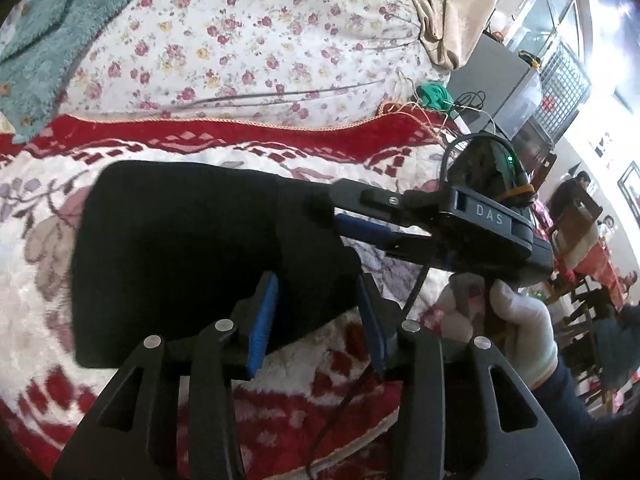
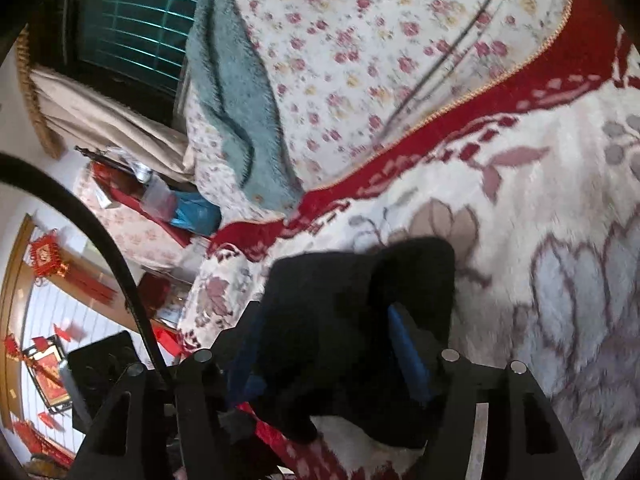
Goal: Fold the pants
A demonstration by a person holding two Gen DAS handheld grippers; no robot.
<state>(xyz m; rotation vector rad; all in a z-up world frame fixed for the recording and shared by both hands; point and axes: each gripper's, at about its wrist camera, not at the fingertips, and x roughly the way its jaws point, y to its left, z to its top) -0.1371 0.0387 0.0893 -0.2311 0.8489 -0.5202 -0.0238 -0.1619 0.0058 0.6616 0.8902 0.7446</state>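
Observation:
The black pants lie folded into a compact bundle on the red and white floral blanket. My left gripper is open, its blue pads on either side of the bundle's near right corner. My right gripper reaches in from the right and its fingers meet the bundle's right edge. In the right wrist view the pants fill the gap between the right gripper's blue pads, which are spread wide around the cloth.
A rose-print sheet covers the bed beyond the blanket. A teal fleece blanket lies at the far left. A beige curtain, a grey cabinet and people are at the right.

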